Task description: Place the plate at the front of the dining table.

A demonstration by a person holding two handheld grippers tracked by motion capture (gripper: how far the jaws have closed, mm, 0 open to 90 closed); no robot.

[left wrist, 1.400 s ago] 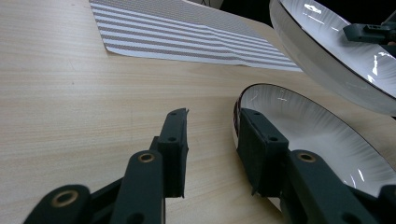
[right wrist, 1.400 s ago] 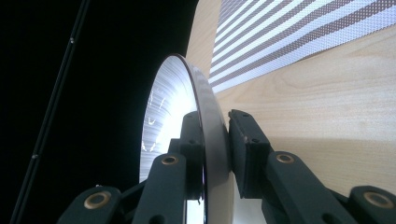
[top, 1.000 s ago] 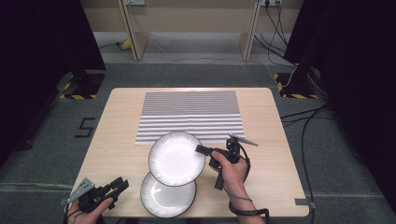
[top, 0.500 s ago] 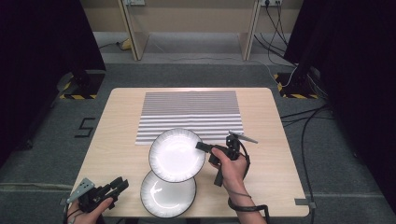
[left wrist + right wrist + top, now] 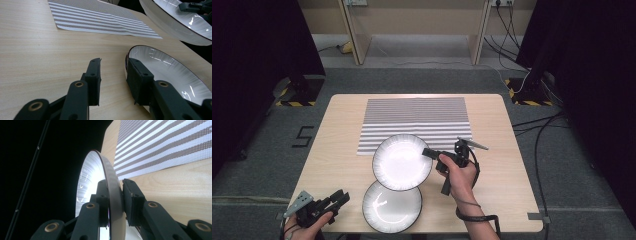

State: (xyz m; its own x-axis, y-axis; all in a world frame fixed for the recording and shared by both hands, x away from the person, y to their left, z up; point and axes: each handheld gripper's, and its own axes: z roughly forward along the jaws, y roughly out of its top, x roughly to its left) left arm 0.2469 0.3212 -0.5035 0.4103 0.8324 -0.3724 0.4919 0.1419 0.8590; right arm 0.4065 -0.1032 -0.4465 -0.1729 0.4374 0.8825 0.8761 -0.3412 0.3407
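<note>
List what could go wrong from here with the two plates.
1. The right gripper pinches the upper plate by its rim alone, so the plate could pivot or slip out.
2. That plate overlaps the lower plate; lowering it carelessly might knock the rims together.
3. The left gripper, open beside the lower plate's rim, could nudge it across the table.

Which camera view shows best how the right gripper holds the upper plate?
The right gripper view: the right gripper has one jaw on each face of the upper plate, clamping its rim. The high view shows the gripper at the plate's right edge; the left gripper view shows it far off, over the rim.
</note>
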